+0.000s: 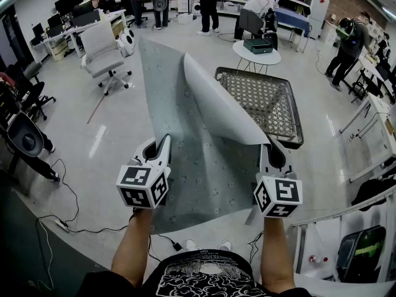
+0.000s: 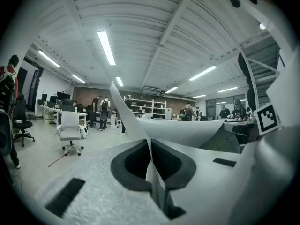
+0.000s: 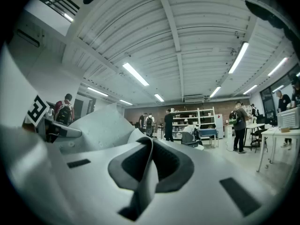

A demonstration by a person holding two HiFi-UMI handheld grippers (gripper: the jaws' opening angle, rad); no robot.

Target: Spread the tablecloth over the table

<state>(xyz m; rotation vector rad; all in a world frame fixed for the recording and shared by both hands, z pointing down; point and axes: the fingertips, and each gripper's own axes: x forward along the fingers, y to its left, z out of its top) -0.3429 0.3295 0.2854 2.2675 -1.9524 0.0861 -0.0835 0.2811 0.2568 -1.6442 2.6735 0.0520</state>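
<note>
Tablecloth (image 1: 204,153) pinched tight in my L gripper (image 1: 163,142) & R gripper (image 1: 263,147), curled mid-air; far table (image 1: 296,135) uncovered, spreading all left.

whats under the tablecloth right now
The tablecloth, held up by the left gripper and right gripper, hides the floor beneath. Its curled flap covers the near left corner of the mesh table; the rest of the top shows bare.

White office chair (image 1: 102,53) stood back left. Small round table (image 1: 272,59) carried a dark box (image 1: 257,45). Power strip (image 1: 62,225) and cables lay on the floor, left side. People (image 1: 208,5) stood near shelving (image 2: 145,108) at the far wall. Ceiling strip lights (image 2: 107,46) were on.
</note>
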